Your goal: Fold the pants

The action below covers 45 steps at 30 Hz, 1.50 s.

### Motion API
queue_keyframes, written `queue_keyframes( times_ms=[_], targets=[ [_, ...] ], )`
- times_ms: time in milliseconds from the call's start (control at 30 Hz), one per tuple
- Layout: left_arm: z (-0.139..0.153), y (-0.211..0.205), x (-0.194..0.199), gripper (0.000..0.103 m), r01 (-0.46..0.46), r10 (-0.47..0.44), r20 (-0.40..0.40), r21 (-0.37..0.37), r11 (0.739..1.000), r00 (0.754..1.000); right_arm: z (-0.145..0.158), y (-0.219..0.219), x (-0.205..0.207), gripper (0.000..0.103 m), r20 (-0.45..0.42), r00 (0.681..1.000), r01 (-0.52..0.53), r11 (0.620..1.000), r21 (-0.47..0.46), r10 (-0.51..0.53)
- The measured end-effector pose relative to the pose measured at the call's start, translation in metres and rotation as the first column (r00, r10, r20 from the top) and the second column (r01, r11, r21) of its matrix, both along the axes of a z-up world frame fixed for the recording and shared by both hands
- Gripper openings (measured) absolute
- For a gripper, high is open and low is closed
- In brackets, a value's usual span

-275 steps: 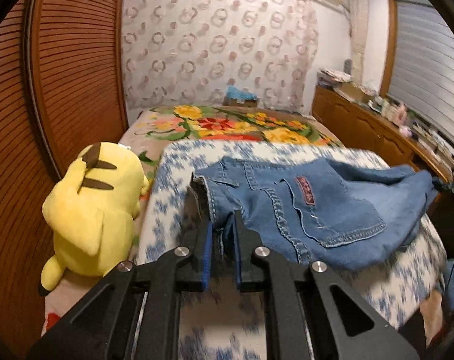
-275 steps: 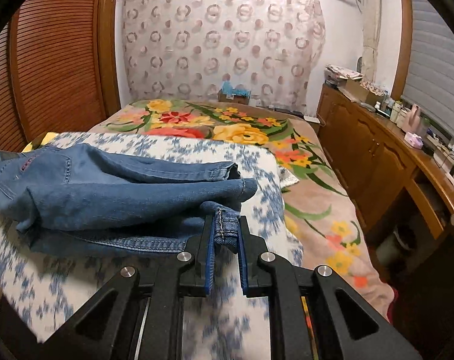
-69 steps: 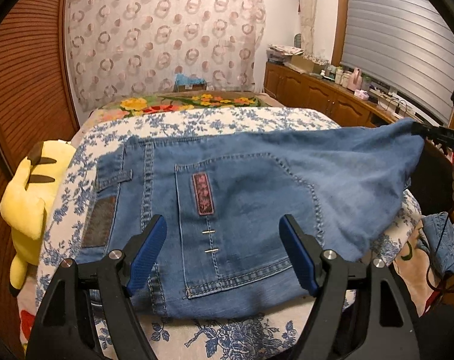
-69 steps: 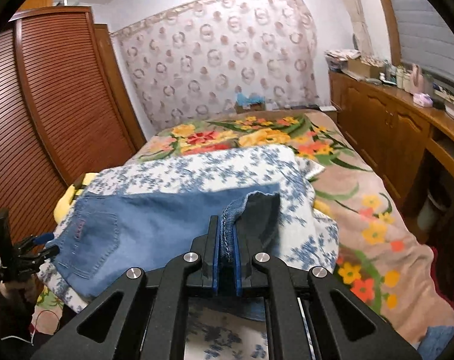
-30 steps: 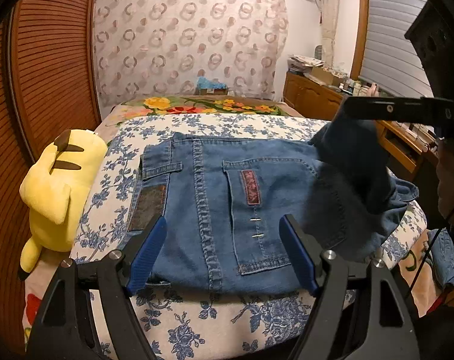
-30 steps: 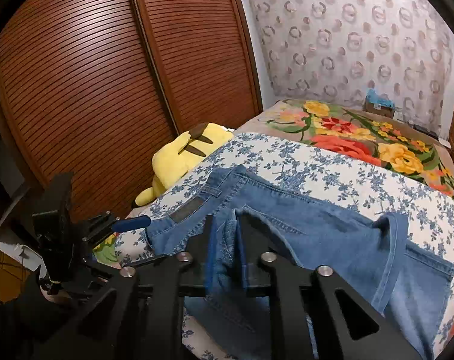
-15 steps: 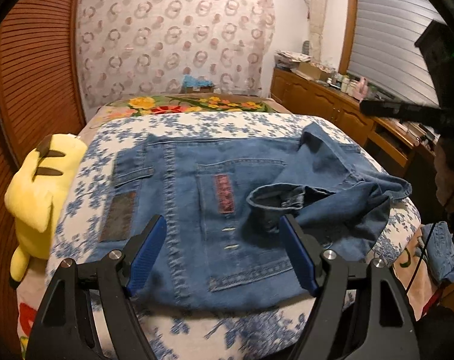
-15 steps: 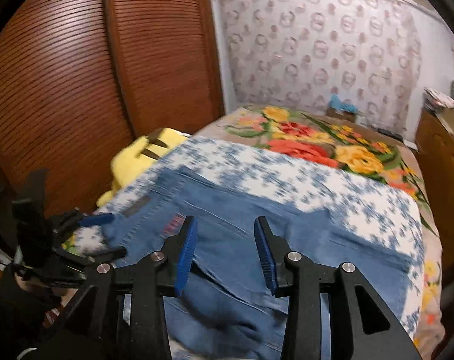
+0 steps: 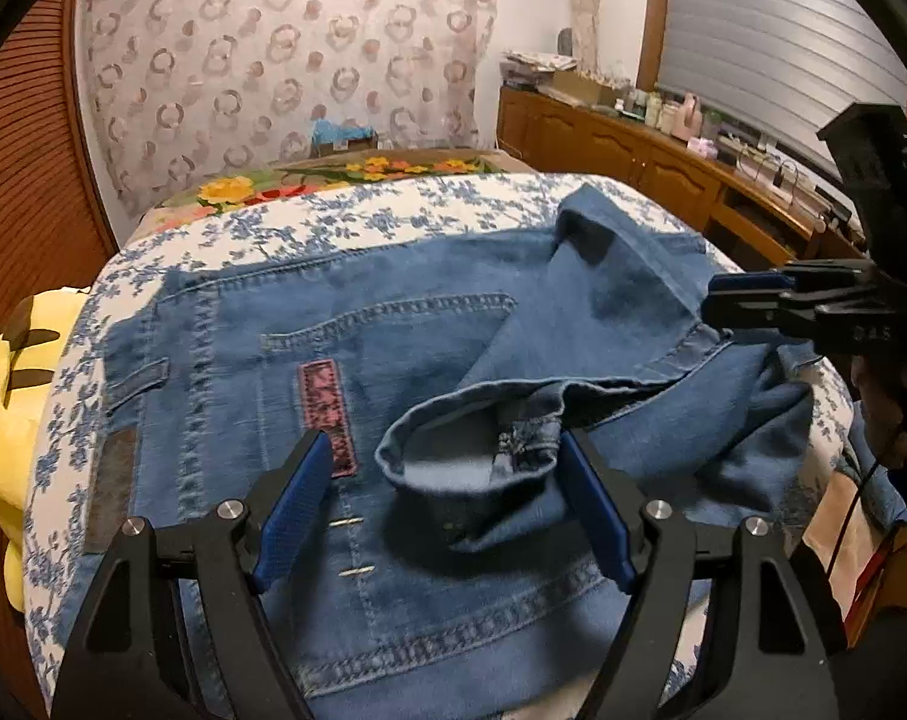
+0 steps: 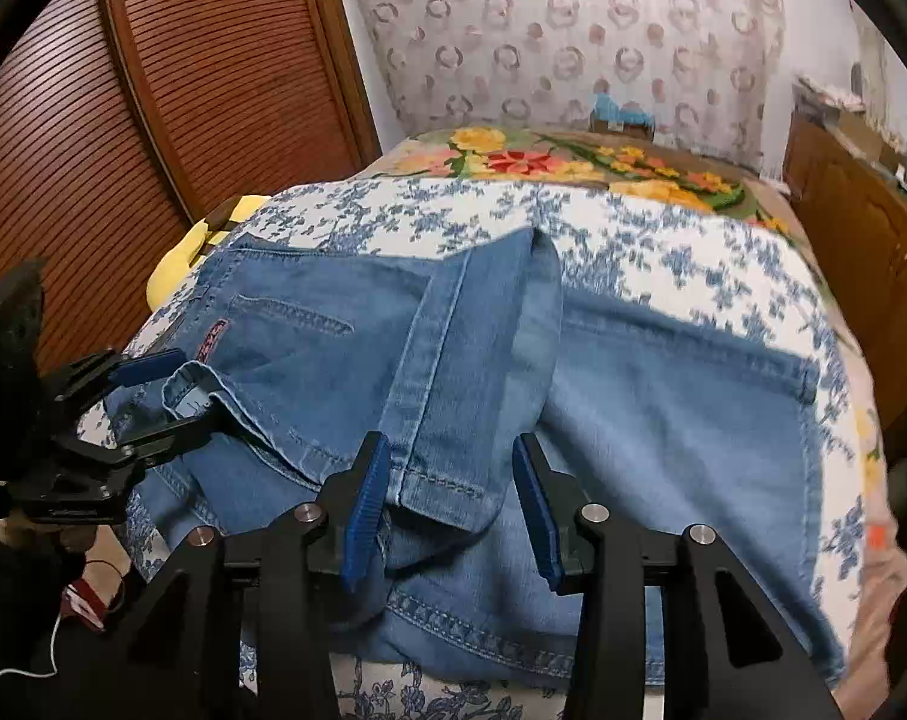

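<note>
A: Where are the jeans (image 9: 405, 324) lying?

B: They are lying on the bed, spread over the blue-flowered sheet (image 9: 309, 222), with the back pocket and its pink label (image 9: 327, 414) facing up. One leg is lying folded back over the seat, and its open hem (image 9: 471, 444) is sitting on top, near the pocket.

A: What is the left tool (image 9: 447, 498) doing?

B: It is hovering over that hem with its jaws standing wide apart. The hem is lying between the blue pads (image 9: 291, 504), but the pads are not pressing on it, so the tool is gripping nothing.

A: And the right tool (image 10: 447, 504)?

B: Its jaws are opening. A folded denim edge is sitting between the pads (image 10: 363, 510), and there is a gap on the right side, so it is not clamping the cloth. In the left wrist view the same tool (image 9: 747, 294) is showing at the right, just beside the fold of the leg.

A: Anything else nearby?

B: A yellow plush toy (image 9: 9, 408) is lying beside the sheet at the left, against the brown slatted wardrobe door (image 10: 153, 90). A flowered blanket (image 10: 573, 165) is covering the far part of the bed, and a patterned curtain (image 9: 285, 60) is hanging behind it. A wooden cabinet (image 9: 621, 150) is running along the right wall.
</note>
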<state>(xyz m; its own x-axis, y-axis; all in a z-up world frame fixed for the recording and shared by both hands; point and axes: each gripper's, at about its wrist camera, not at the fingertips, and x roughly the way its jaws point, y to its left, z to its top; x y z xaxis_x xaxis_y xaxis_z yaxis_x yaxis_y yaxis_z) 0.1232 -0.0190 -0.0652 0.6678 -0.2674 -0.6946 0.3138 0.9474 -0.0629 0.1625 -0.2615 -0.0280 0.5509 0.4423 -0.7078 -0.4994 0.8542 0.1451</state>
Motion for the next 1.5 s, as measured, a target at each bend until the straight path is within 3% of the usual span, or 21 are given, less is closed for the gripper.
queue_keyframes(
  times_ms=[167, 367, 400, 433, 500, 600, 967, 1167, 1300, 1500],
  targets=[
    [-0.007, -0.004, 0.008, 0.075, 0.014, -0.014, -0.004, 0.018, 1.0, 1.0, -0.003, 0.001, 0.001, 0.045, -0.041, 0.999, -0.011, 1.0, 0.028, 0.012],
    [-0.01, -0.003, 0.006, 0.035, 0.029, -0.029, -0.009, 0.001, 1.0, 1.0, -0.013, 0.002, 0.012, 0.044, -0.096, 0.994, -0.04, 0.997, 0.065, 0.046],
    [-0.01, -0.003, 0.004, 0.027, 0.036, -0.036, -0.009, -0.007, 0.999, 0.999, -0.013, 0.002, 0.013, 0.042, -0.098, 0.994, -0.044, 0.997, 0.068, 0.05],
    [-0.009, -0.002, 0.002, 0.02, 0.042, -0.042, -0.007, -0.015, 0.999, 0.999, -0.012, 0.003, 0.013, 0.029, -0.095, 0.994, -0.05, 0.996, 0.073, 0.057],
    [-0.007, -0.002, -0.003, 0.012, 0.047, -0.047, 0.0, -0.028, 0.998, 0.999, -0.008, 0.006, 0.011, 0.015, -0.073, 0.994, -0.07, 0.994, 0.081, 0.076],
    [0.002, 0.002, -0.012, 0.01, 0.048, -0.047, 0.021, -0.047, 0.998, 0.999, 0.007, 0.011, 0.004, 0.008, -0.014, 0.994, -0.104, 0.99, 0.092, 0.106],
    [0.062, 0.051, -0.056, 0.009, -0.008, 0.029, 0.155, -0.134, 0.991, 0.987, 0.087, 0.058, -0.013, 0.007, 0.201, 0.953, -0.249, 0.963, 0.106, 0.224],
    [0.084, 0.083, -0.075, 0.009, -0.057, 0.086, 0.205, -0.142, 0.988, 0.975, 0.106, 0.1, -0.014, 0.006, 0.24, 0.93, -0.312, 0.943, 0.118, 0.278],
    [0.082, 0.103, -0.078, 0.009, -0.104, 0.13, 0.195, -0.138, 0.985, 0.972, 0.108, 0.122, -0.01, 0.006, 0.243, 0.922, -0.337, 0.935, 0.114, 0.303],
    [0.051, 0.121, -0.081, 0.009, -0.152, 0.171, 0.128, -0.146, 0.978, 0.977, 0.095, 0.162, 0.008, 0.006, 0.21, 0.92, -0.353, 0.932, 0.085, 0.33]
  ],
)
